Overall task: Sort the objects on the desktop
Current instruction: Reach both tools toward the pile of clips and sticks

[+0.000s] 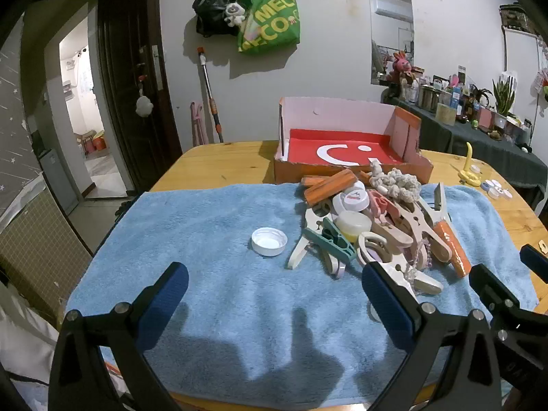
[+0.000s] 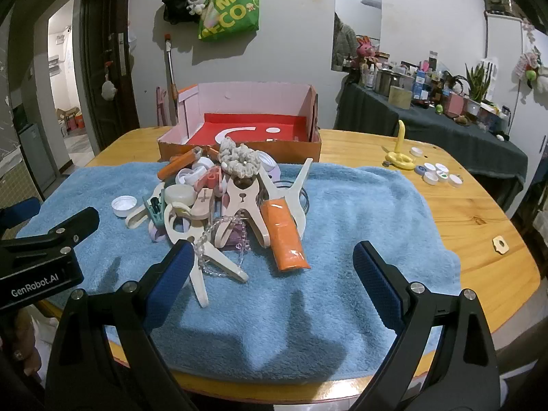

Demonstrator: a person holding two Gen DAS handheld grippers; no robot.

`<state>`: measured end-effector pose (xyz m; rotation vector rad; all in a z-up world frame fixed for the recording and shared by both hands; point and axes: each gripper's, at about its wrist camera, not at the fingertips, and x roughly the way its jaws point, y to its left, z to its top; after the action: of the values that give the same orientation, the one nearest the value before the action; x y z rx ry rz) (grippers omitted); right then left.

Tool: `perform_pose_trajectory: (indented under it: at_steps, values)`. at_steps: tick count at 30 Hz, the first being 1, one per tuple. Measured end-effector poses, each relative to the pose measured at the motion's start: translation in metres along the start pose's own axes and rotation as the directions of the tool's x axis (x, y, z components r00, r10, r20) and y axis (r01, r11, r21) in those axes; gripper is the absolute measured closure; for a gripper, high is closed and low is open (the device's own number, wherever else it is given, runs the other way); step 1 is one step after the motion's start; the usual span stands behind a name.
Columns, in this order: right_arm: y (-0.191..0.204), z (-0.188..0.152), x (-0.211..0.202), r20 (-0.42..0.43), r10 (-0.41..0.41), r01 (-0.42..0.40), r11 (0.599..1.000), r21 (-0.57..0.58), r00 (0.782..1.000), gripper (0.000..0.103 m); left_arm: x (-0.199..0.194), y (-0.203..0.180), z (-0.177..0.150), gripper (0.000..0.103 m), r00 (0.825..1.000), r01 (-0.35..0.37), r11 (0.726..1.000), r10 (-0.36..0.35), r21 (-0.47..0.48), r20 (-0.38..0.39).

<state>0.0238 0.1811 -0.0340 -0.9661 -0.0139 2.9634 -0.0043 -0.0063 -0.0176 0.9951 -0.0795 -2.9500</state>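
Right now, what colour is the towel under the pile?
Light blue towel, shown best in the right wrist view.

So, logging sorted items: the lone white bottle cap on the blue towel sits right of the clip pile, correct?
No. The white bottle cap sits left of the clip pile on the blue towel, apart from it, as the left wrist view shows.

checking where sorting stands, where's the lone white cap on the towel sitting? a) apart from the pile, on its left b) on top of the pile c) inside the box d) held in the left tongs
a, the cap lies open side up on bare towel, apart from the pile and left of it, while the box holds no loose items and the left tongs are open with nothing between them.
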Motion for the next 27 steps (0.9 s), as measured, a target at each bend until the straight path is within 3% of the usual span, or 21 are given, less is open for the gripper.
perform_pose_trajectory:
  at_steps: [13, 19, 22, 24, 27]
  values:
    - [0.000, -0.001, -0.001, 0.004, 0.004, -0.004, 1.000, 0.000, 1.000, 0.008, 0.003, 0.003, -0.002, 0.000, 1.000, 0.018, 1.000, -0.018, 0.004, -0.013]
    - [-0.008, 0.000, 0.003, -0.005, 0.084, -0.084, 0.996, -0.036, 0.996, 0.010, 0.016, 0.008, -0.003, 0.000, 0.996, 0.076, 0.994, -0.072, 0.084, -0.054]
    - [-0.014, 0.001, 0.009, -0.031, 0.179, -0.181, 0.981, -0.070, 0.983, 0.029, 0.026, 0.014, -0.001, 0.011, 0.990, 0.125, 0.984, -0.115, 0.129, -0.085]
    - [-0.018, 0.002, 0.016, -0.053, 0.233, -0.237, 0.968, -0.079, 0.971, 0.049, 0.035, 0.020, 0.002, 0.016, 0.984, 0.153, 0.979, -0.137, 0.136, -0.115]
    - [-0.021, 0.006, 0.031, -0.082, 0.252, -0.261, 0.958, -0.117, 0.964, 0.069, 0.044, 0.026, 0.003, 0.018, 0.974, 0.198, 0.971, -0.180, 0.131, -0.141]
